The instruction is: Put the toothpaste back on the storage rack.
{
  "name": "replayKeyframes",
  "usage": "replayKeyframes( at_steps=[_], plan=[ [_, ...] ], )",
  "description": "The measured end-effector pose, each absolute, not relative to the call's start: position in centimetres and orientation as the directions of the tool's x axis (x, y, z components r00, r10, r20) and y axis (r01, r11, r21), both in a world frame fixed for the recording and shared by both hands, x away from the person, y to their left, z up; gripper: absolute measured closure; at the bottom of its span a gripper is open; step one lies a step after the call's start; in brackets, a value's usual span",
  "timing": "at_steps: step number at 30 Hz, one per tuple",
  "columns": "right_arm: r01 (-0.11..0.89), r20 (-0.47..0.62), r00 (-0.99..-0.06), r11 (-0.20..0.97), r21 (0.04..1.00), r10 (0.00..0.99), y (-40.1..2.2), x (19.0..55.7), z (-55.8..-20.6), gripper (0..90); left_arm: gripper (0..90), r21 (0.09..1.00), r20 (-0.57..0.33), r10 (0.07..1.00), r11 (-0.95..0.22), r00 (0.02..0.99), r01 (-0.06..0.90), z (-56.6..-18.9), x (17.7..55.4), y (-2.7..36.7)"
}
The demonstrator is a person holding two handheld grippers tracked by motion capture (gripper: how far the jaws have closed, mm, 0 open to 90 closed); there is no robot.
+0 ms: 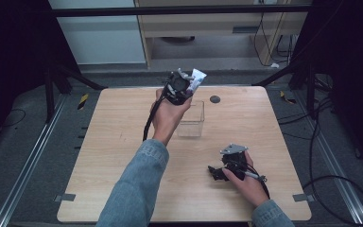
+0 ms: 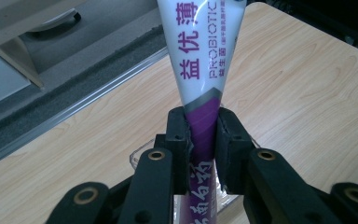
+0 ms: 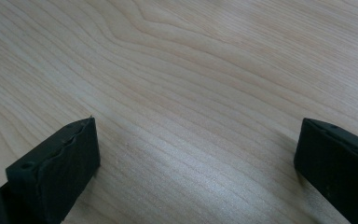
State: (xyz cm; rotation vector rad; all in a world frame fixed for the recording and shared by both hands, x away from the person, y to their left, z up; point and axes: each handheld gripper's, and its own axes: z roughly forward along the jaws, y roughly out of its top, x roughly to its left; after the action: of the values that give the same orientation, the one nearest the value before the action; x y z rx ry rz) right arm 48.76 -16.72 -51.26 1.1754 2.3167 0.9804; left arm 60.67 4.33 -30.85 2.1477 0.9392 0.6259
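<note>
High view: the left gripper [image 1: 184, 85] is raised over the far middle of the desk [image 1: 123, 142], held in a hand [image 1: 168, 116] whose denim sleeve [image 1: 134, 189] comes up from the near edge. Its jaws are clamped on a toothpaste tube [image 1: 197, 78], white with a purple band, which sticks out past them toward the far edge. Just below and beside the gripper stands a clear plastic box [image 1: 191, 120], open at the top, on the desk a little beyond its centre. A small dark round disc [image 1: 214, 99] lies on the desk near the far edge, to the right of the box.

In the left gripper view the tube [image 2: 200, 70] rises between the two black jaws, which press on its purple part from either side; the white part above carries the word PROBIOTIC and printed characters. A corner of the clear box [image 2: 137, 158] shows beneath the jaws.

The right gripper [image 1: 217, 172] sits low near the near right corner of the desk, well apart from the box, held in the other hand [image 1: 248, 182]. In the right gripper view its jaws stand wide apart with nothing between them, just above the bare wood [image 3: 191, 93].
</note>
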Motion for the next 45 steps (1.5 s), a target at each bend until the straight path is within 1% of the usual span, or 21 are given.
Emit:
replayKeyframes(
  at_steps=[10, 13, 15, 17, 26, 31, 39, 45],
  plan=[
    [0.556, -0.008, -0.588, 0.412, 0.722, 0.809, -16.7, 48.8, -51.3, 0.4, 76.8, 0.781, 0.148, 0.760, -0.482, 0.633, 0.397, -30.0, 61.0, 3.0],
    [0.556, -0.009, -0.588, 0.412, 0.722, 0.809, -16.7, 48.8, -51.3, 0.4, 76.7, 0.786, 0.148, 0.761, -0.479, 0.632, 0.392, -30.4, 61.6, 2.9],
    [0.556, -0.009, -0.589, 0.413, 0.722, 0.808, -16.7, 48.8, -51.3, 0.4, 76.7, 0.796, 0.127, 0.766, -0.457, 0.630, 0.396, -30.9, 62.1, 3.0],
    [0.555, -0.010, -0.589, 0.413, 0.722, 0.808, -16.7, 48.8, -51.3, 0.4, 76.7, 0.802, 0.125, 0.769, -0.450, 0.627, 0.393, -31.2, 62.4, 2.9],
    [0.555, -0.009, -0.589, 0.413, 0.722, 0.808, -16.7, 48.8, -51.3, 0.4, 76.7, 0.822, 0.126, 0.766, -0.436, 0.631, 0.366, -31.7, 62.6, 2.4],
    [0.557, -0.010, -0.587, 0.413, 0.721, 0.809, -16.7, 48.8, -51.3, 0.4, 76.7, 0.817, 0.157, 0.756, -0.461, 0.635, 0.347, -32.0, 62.6, 1.9],
    [0.556, -0.008, -0.588, 0.412, 0.722, 0.809, -16.7, 48.8, -51.3, 0.4, 76.6, 0.822, 0.151, 0.744, -0.460, 0.650, 0.335, -32.8, 62.7, 1.8],
    [0.554, -0.011, -0.590, 0.415, 0.722, 0.808, -16.7, 48.8, -51.3, 0.4, 76.6, 0.818, 0.146, 0.747, -0.460, 0.649, 0.346, -33.6, 62.8, 2.1]
  ],
)
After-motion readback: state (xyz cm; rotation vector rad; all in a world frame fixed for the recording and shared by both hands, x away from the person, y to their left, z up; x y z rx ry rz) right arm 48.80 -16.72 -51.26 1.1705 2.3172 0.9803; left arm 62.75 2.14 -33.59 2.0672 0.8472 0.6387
